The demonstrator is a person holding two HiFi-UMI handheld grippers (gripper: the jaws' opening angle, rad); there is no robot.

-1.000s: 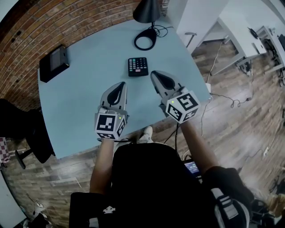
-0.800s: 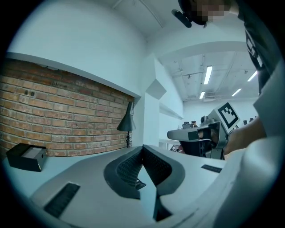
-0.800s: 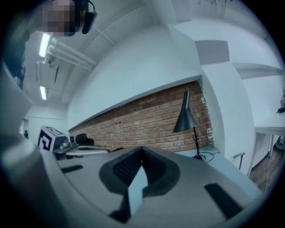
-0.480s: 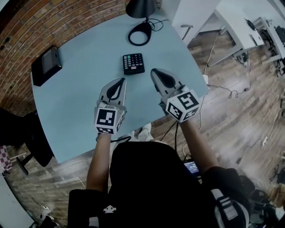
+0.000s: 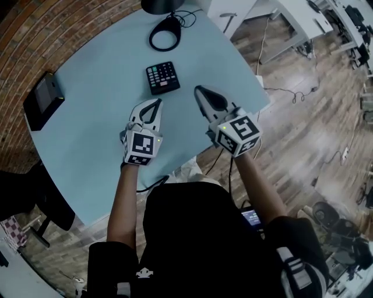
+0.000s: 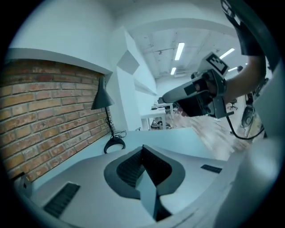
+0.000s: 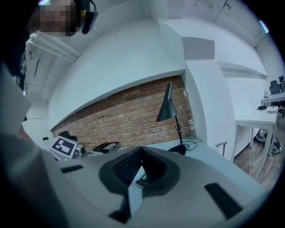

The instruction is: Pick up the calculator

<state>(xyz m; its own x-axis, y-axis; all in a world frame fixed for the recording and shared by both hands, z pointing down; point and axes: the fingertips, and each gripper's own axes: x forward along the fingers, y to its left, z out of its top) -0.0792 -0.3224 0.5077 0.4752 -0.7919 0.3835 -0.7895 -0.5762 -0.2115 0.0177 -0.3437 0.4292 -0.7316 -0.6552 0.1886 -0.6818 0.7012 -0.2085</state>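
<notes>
1. As we look down in the head view, the calculator point(image 5: 162, 78) lies flat and keys up on the pale blue bench point(image 5: 87, 139), and neither tool touches it.
2. We hold the left tongs point(image 5: 154, 103) over the bench on our side of the calculator. The tip points toward the calculator's near edge, close to it but apart.
3. In the left gripper view the left tongs point(image 6: 143, 149) are pressed together: the ribbed pads meet at the tip and nothing sits between them.
4. We hold the right tongs point(image 5: 200, 91) to the right of the calculator's near right corner, near it but apart, with the tip angled toward the far side of the bench.
5. In the right gripper view the right tongs point(image 7: 141, 152) also look pressed together at the tip, and they pinch nothing.
6. Each tool carries a marker cube at its rear, the left cube point(image 5: 140, 148) and the right cube point(image 5: 238, 134), and our forearms run back from them.
7. Beyond the calculator stands a desk lamp, with its ring-shaped base point(image 5: 165, 39) on the bench near the far edge and a thin cord point(image 5: 185, 16) trailing beside it. Its dark shade point(image 7: 168, 107) shows against the brick wall point(image 7: 124, 116) in the right gripper view.
8. A black box point(image 5: 42, 100) sits at the bench's left edge, well apart from the calculator.
9. A wooden floor point(image 5: 303, 116) lies to the right of the bench.
</notes>
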